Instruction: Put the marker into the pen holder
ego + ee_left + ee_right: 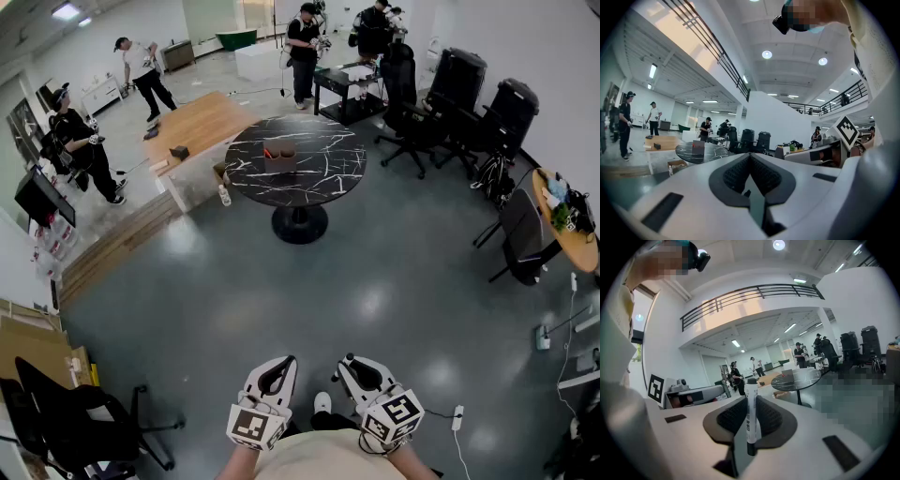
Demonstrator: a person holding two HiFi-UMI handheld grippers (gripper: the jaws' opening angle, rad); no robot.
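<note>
The right hand-held gripper [751,405] has its jaws closed on one marker [751,414], which stands upright between the pads with its cap end above the jaw tips. The left hand-held gripper [750,163] has its jaws together with nothing between them. Both are held close to the person's body, well apart from the pen holder [279,156], with open floor between. The pen holder stands near the middle of a round black marbled surface [323,183]. The step in hand appears to be the approach. Walk to the pen holder, keep the grip firm and the marker vertical, centre its lower end over the holder's opening, lower it, then release. Count: two hand-held grippers, one gripped marker, one pen holder, one round surface. The reddish contents of the holder are too small to count.
</note>
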